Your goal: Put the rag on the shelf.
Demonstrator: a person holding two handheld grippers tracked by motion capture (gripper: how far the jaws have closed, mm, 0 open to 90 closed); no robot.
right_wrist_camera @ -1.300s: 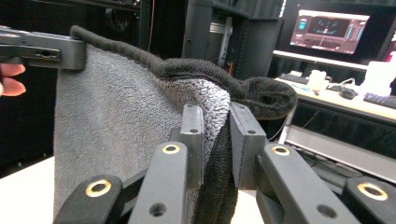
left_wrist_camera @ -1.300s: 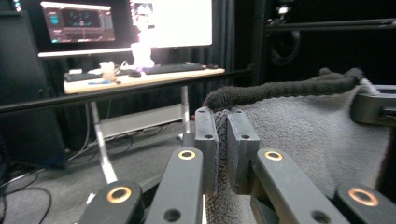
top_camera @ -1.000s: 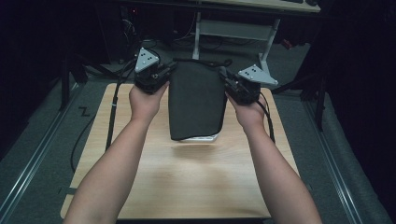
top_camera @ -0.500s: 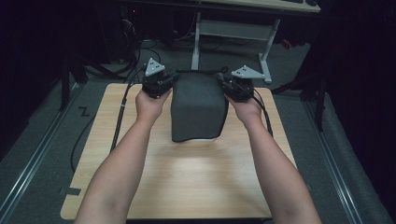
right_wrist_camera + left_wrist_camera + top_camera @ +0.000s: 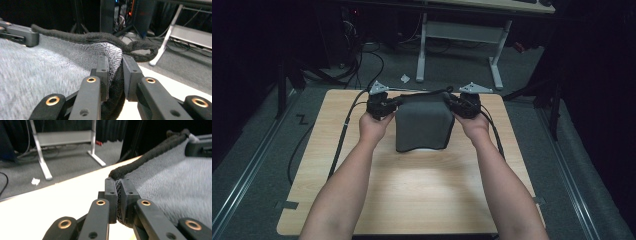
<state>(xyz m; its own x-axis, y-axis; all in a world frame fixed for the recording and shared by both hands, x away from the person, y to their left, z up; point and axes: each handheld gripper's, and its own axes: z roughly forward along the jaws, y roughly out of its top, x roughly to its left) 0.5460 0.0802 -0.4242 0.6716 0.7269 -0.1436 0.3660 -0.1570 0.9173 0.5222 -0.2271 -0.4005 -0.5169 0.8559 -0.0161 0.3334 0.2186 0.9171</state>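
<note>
A dark grey towel (image 5: 424, 125) hangs over the far half of the wooden table (image 5: 412, 190), pinched at 2 top corners by the left gripper (image 5: 119, 195) and right gripper (image 5: 115, 75). A thin corner could slip free. Its lower edge hides something pale.

Both bare forearms reach forward from the bottom of the high view, roughly parallel and well apart. The left hand (image 5: 373, 126) holds the left gripper (image 5: 393, 103), its jaws pinched tight on the towel (image 5: 424, 125) corner. The right hand (image 5: 474, 125) holds the right gripper (image 5: 453, 103), jaws clamped on the opposite corner, facing inward toward the left one.
</note>
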